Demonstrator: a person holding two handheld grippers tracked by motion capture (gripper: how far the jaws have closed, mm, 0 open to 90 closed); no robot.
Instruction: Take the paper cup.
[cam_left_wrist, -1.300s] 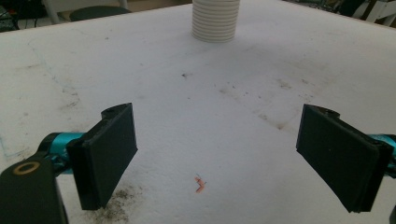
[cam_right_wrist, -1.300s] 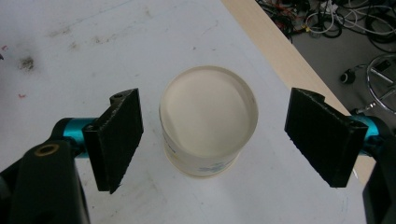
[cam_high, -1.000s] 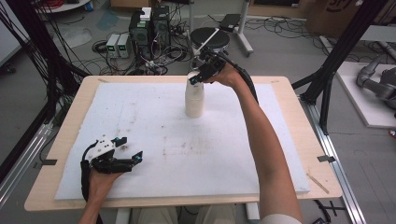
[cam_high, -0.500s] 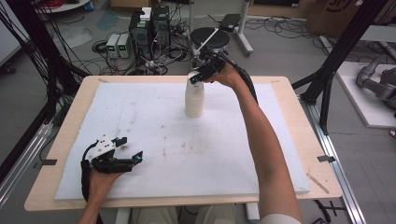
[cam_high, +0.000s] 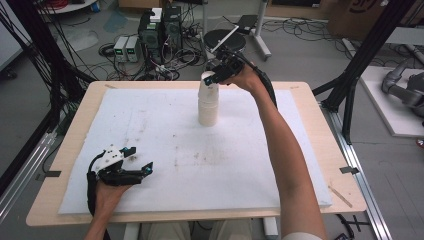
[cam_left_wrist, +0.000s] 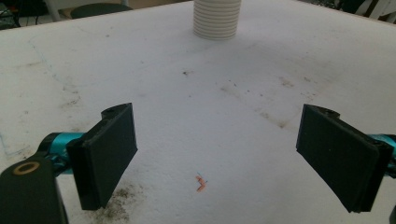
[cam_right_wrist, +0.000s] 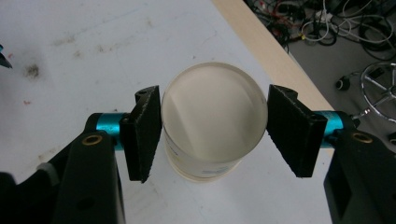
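Note:
A stack of ribbed white paper cups stands upright at the far middle of the white mat. My right gripper reaches over it from the right and is shut on the topmost cup. Its two black pads press the rim from both sides in the right gripper view. My left gripper rests low over the mat's near left corner, open, with nothing between its pads. The base of the stack shows far ahead in the left gripper view.
The mat covers most of the wooden table and carries dark smudges and a small orange mark. Beyond the far edge are cables, electronics boxes and a stool on the floor. Black frame posts flank the table.
The right gripper's jaws have drawn in around the top cup. Both hands stay about where they were.

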